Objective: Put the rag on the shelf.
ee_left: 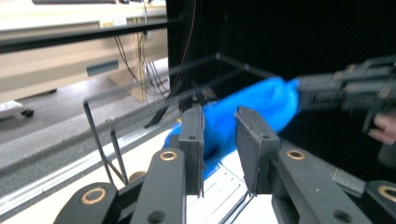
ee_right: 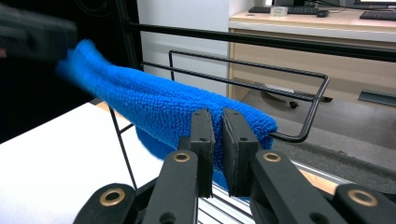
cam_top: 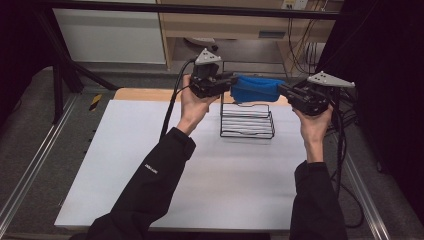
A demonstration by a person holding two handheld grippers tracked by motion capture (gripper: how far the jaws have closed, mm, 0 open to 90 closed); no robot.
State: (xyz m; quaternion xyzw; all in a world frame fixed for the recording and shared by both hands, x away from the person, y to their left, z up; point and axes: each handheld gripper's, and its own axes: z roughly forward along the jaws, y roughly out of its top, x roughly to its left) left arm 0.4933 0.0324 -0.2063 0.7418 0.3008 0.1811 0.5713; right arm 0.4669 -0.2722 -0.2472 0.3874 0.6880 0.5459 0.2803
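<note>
A lab: black aluminium frame (cam_top: 190,8), dark curtains, cables (cam_top: 300,45), keyboards on a desk (ee_right: 299,18).

Both forearms wear black long sleeves; the left sleeve (cam_top: 150,185) carries a small white marking near the elbow, too small to read. Each hand holds a black gripper topped by a grey three-cornered plate — the left gripper (cam_top: 231,82) sits at the near-left corner of the wire basket (cam_top: 247,121), the right gripper (cam_top: 285,90) at its right side. A black cable trails from each. In the gripper views the jaws are flat black pads on black link arms, with brass-coloured rings at the pivots and small dark screw heads — matte, angular parts throughout.
</note>
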